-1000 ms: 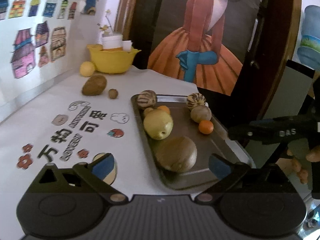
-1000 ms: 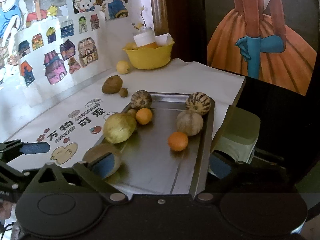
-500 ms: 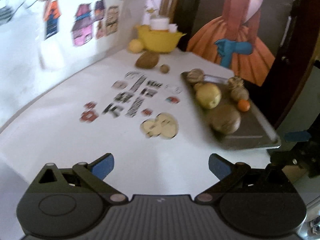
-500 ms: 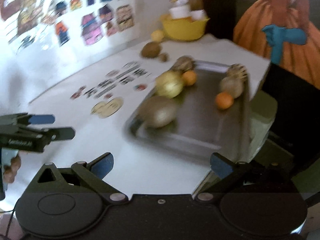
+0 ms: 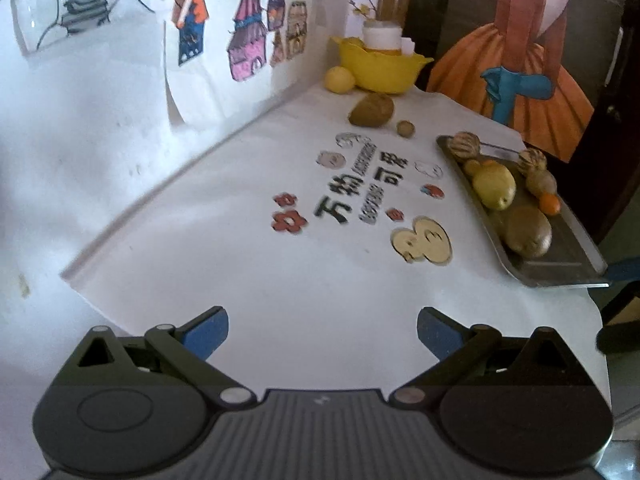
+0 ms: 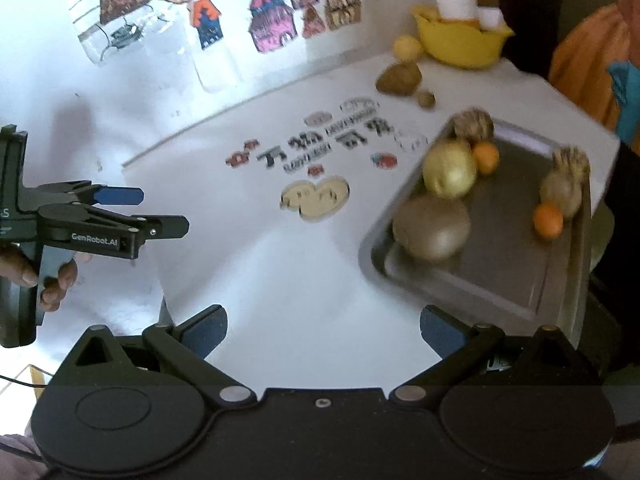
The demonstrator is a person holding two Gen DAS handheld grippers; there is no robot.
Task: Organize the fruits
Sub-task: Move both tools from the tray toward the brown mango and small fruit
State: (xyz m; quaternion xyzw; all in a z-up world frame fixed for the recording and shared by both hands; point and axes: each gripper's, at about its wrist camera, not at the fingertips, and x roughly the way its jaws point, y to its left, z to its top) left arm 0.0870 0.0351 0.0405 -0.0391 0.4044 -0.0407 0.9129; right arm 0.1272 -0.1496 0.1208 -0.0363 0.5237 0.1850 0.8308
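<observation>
1. The left gripper (image 5: 322, 330) fills the bottom of the left wrist view, its blue-padded fingers spread wide over bare white tablecloth (image 5: 280, 288) and gripping nothing.
2. The right gripper (image 6: 322, 330) sits likewise at the bottom of the right wrist view, fingers apart and empty.
3. At the left edge of the right wrist view the other tool's black body reads "GenRobot.AI" (image 6: 95, 239).
4. The metal tray (image 6: 500, 280) lies right of center, smooth and grey, carrying a large brown fruit (image 6: 432, 228), a yellow pear-like fruit (image 6: 450, 170), 2 small oranges and ribbed round fruits.
5. Upper right, a brown oval fruit (image 5: 372, 109), a small round nut-like fruit (image 5: 405, 128) and a yellow fruit (image 5: 339, 79) rest off the tray beside a yellow plastic bowl (image 5: 380, 68).
6. Printed Chinese characters (image 5: 348, 196) and a duck drawing (image 5: 422, 240) mark the cloth; they cannot be read surely.
</observation>
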